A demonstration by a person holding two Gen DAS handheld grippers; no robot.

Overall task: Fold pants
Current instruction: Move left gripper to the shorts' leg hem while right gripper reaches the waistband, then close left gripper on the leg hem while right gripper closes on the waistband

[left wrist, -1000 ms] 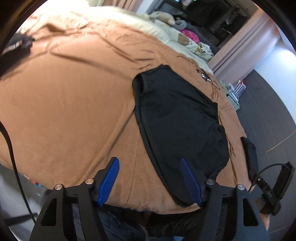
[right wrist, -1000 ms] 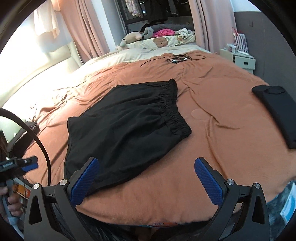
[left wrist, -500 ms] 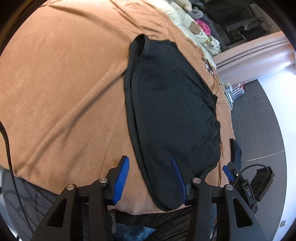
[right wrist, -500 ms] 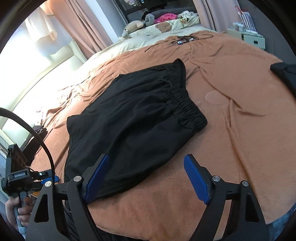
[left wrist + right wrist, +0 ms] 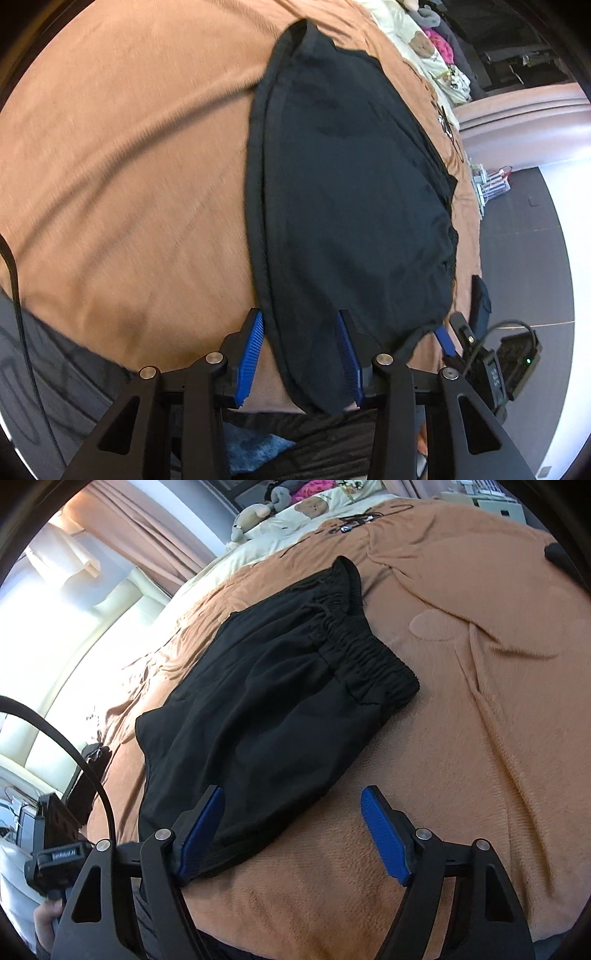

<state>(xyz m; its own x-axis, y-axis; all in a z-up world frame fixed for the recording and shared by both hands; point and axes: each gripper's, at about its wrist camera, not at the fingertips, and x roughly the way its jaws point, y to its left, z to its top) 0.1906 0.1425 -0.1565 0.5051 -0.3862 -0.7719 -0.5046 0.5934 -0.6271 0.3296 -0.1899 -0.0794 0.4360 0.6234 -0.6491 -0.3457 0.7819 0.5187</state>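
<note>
Black pants (image 5: 280, 701) lie flat on the bed's brown blanket (image 5: 480, 720), waistband away from the near bed edge. Left tool (image 5: 301, 354), blades apart, straddles the hem corner; right tool (image 5: 295, 834), also apart, brackets the near edge. Likely readying a two-point lift.

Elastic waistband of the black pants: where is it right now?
In the right wrist view the waistband is the pants' far right edge on the brown blanket, well beyond the open right gripper.
</note>
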